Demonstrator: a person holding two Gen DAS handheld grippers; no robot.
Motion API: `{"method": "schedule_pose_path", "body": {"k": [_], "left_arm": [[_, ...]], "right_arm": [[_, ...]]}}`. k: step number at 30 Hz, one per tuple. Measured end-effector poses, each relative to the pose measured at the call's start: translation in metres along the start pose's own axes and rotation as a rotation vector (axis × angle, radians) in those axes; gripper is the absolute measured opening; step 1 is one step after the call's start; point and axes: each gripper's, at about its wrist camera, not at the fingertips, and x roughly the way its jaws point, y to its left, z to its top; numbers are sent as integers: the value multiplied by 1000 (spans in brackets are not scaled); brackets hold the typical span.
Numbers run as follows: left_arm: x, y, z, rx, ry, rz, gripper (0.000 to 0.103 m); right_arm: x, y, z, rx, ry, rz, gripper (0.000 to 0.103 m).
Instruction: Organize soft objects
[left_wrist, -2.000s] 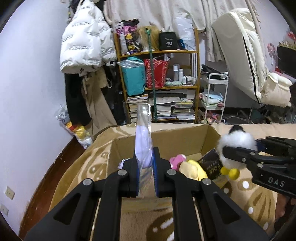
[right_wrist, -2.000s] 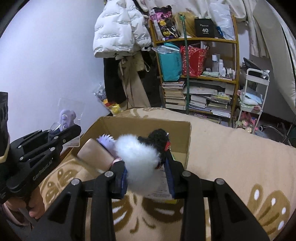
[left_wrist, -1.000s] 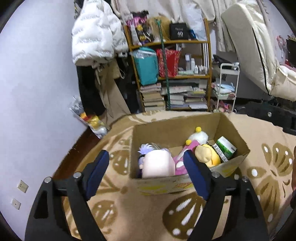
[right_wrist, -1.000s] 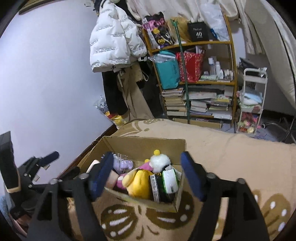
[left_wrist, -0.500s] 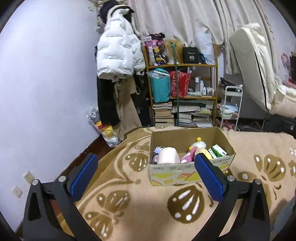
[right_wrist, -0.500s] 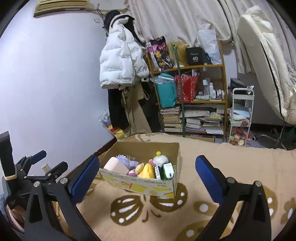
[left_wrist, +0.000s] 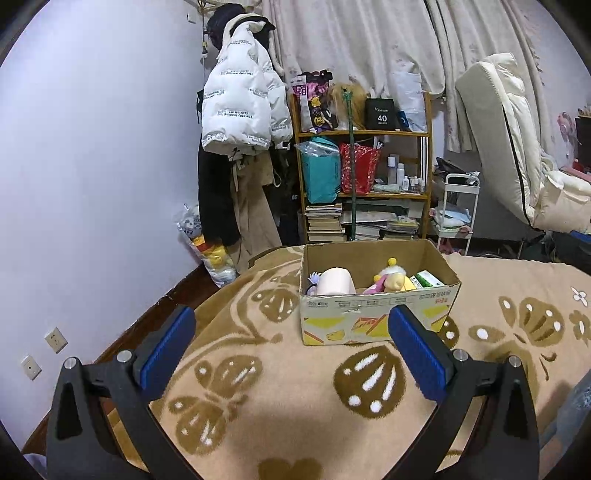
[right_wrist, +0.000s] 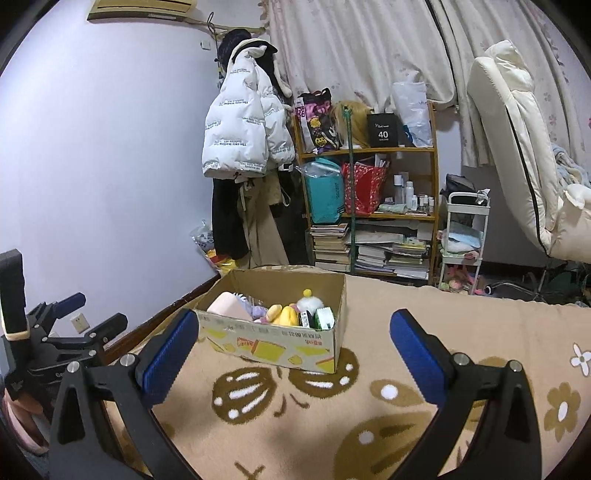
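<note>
Plush toys (left_wrist: 391, 282), soft and rounded: packed with a pink cushion (left_wrist: 334, 282) and small green cartons (left_wrist: 426, 278) in a corrugated cardboard box (left_wrist: 373, 321), top flaps open. Box sits on a fleecy tan blanket (left_wrist: 288, 398) with brown butterfly pattern, bare blanket on every side. Left gripper (left_wrist: 291, 343) and right gripper (right_wrist: 293, 343): blue ribbed pads spread wide, holding nothing, both short of the box's near wall. Beyond: wooden bookshelf (left_wrist: 364, 177), white puffer jacket (left_wrist: 240, 114).
</note>
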Motion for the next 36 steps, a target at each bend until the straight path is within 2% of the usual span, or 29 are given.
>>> {"method": "schedule_pose_path", "body": {"k": [6, 13, 23, 36], "left_arm": [[8, -1, -7, 0, 23, 2, 103], [17, -3, -15, 1, 24, -9, 103], [22, 1, -18, -37, 17, -10, 103], [23, -15, -22, 14, 34, -51, 103]], "right_arm": [[0, 1, -2, -22, -6, -16, 103], [0, -4, -8, -15, -33, -25, 103], [6, -13, -17, -13, -23, -36, 103], [7, -15, -19, -4, -39, -46, 103]]}}
